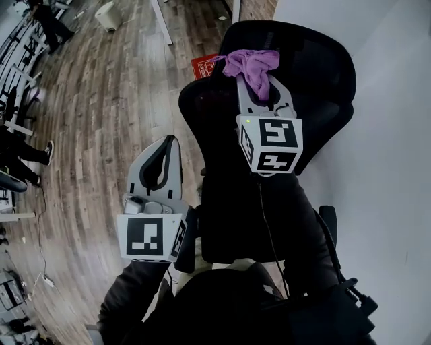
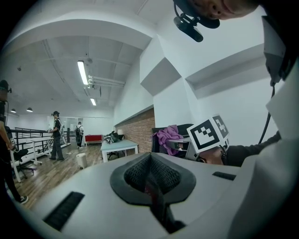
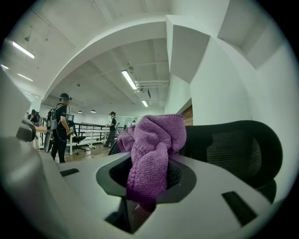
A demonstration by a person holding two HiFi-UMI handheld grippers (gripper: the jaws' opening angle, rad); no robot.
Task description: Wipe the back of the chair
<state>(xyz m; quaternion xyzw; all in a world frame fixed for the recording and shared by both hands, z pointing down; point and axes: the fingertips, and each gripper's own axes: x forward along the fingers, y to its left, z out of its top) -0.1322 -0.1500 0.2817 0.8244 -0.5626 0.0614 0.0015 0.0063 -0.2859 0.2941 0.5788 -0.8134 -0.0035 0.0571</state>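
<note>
1 chair (image 1: 316, 74), 1 purple cloth (image 3: 154, 149): R gripper (image 3: 148, 198) jaws clamped on it, L gripper (image 2: 152, 186) jaws together, empty.

Wood-plank floor (image 1: 94, 101) throughout. White bin (image 1: 108, 15) stands on it. Light table (image 2: 119, 145) stands beside brick wall (image 2: 138, 124).

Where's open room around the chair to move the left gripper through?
Open: wood floor left of the chair, out to the furniture at far left; the shut left gripper hangs over it. Tight: the chair's right side, close to the white wall. Its top is taken by the right gripper holding the purple cloth.
</note>
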